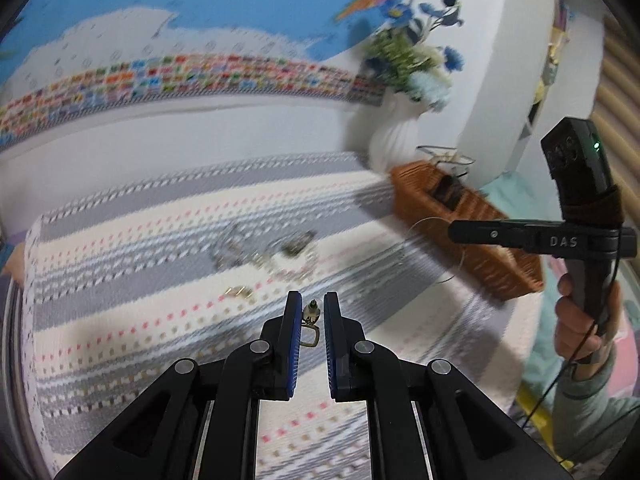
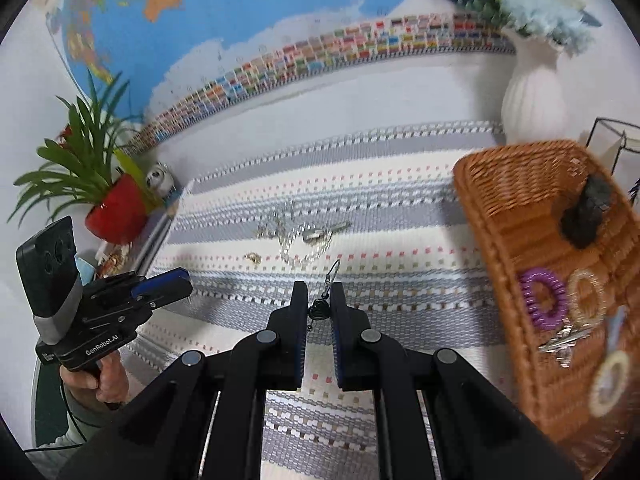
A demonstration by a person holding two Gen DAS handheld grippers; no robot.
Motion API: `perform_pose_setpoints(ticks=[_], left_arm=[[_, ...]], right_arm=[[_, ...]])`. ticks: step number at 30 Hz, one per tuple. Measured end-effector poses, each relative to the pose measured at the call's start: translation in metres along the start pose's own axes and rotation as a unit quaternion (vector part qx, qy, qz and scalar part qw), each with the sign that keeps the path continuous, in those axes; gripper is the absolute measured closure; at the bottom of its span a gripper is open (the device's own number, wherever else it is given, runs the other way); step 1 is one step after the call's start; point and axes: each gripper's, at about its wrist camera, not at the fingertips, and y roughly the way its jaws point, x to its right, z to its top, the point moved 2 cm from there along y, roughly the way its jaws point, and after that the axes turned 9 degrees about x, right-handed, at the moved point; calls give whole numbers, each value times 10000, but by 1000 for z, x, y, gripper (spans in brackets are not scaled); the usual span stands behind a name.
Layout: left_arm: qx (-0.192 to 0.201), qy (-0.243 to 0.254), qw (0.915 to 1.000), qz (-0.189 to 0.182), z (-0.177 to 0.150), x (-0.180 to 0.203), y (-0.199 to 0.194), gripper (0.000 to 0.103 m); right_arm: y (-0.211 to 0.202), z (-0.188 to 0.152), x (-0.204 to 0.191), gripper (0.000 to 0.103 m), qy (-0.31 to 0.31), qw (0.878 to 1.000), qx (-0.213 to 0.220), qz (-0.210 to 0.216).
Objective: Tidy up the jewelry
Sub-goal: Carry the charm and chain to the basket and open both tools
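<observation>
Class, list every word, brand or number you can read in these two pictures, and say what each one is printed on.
"DAS" – on the right hand-held gripper, seen from the left wrist view.
"GenRobot.AI" – on the left hand-held gripper, seen from the right wrist view.
Lettering on the wall map and under its row of flags: too small and blurred to read.

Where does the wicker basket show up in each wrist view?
Left wrist view: wicker basket sits right of centre, running toward the lower right, behind the right hand-held gripper.
Right wrist view: wicker basket fills the right side, holding a purple ring among other pieces.
Shared landmark: the white ribbed vase stands just beyond the basket's far end.
</observation>
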Motion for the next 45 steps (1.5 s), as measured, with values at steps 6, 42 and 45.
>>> perform_pose_setpoints(ticks=[6, 42, 45], left_arm=[[-33, 223, 9994, -252, 29, 36, 10, 92], [-956, 192, 9831, -1549, 80, 201, 220, 41], [-846, -25, 9847, -1525, 81, 192, 213, 38]], right_arm=[[-46, 12, 14, 91, 25, 9990, 432, -97], [-108, 10, 201, 68, 1135, 9797, 569, -1554], [-109, 7, 204, 61, 1245, 9783, 611, -1537]])
